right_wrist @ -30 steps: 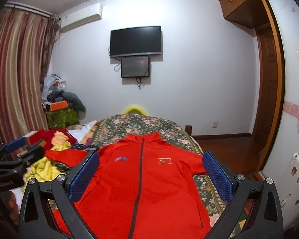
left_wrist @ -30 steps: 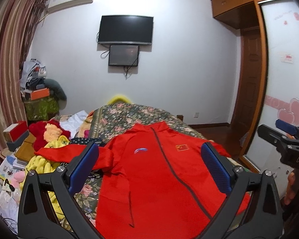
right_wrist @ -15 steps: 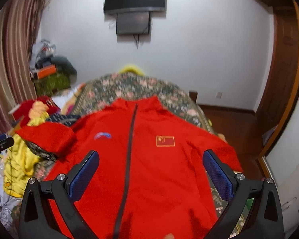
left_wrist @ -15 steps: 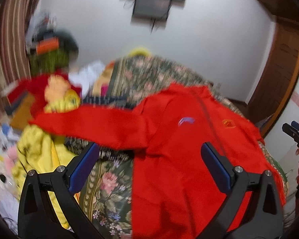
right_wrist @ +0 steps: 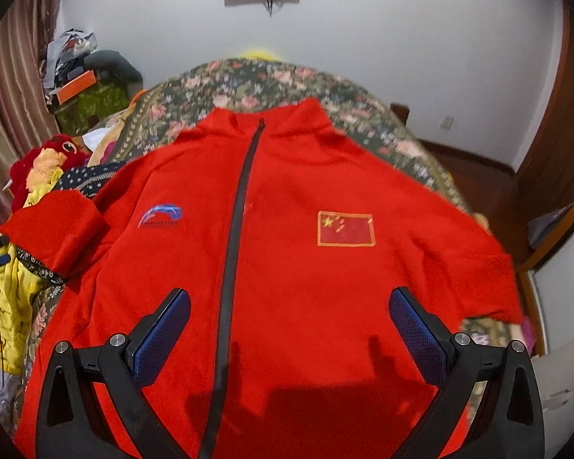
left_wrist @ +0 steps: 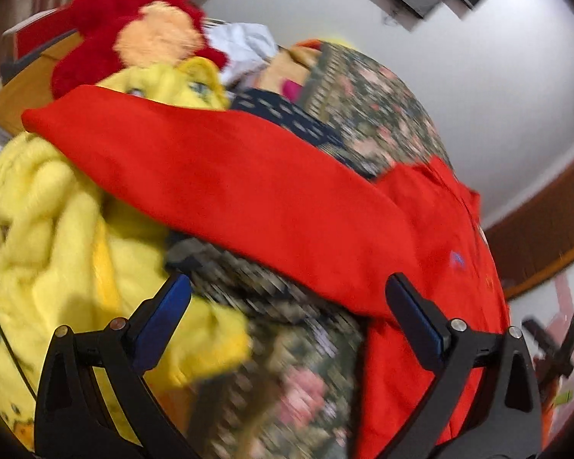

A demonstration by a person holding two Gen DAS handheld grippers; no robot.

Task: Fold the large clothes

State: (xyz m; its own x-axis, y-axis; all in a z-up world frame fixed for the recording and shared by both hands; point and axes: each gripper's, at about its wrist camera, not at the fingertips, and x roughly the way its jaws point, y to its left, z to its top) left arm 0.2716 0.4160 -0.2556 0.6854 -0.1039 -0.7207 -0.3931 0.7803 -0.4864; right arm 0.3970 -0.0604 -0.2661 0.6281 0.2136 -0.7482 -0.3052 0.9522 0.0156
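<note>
A large red zip jacket lies face up on a bed with a floral cover; it has a dark zipper, a blue logo and a flag patch. Its left sleeve stretches out over the bed's left side, onto a yellow garment. My left gripper is open and empty, low and close in front of that sleeve. My right gripper is open and empty above the jacket's lower chest, straddling the zipper. The right sleeve hangs toward the bed's right edge.
A yellow fleece garment and a red plush toy are piled at the bed's left side with a dark dotted cloth. Clutter and curtains stand far left. A wooden door and floor are on the right.
My left gripper has swung left and dropped close to the outstretched sleeve. My right gripper has moved forward and down over the jacket's chest. Both stay open.
</note>
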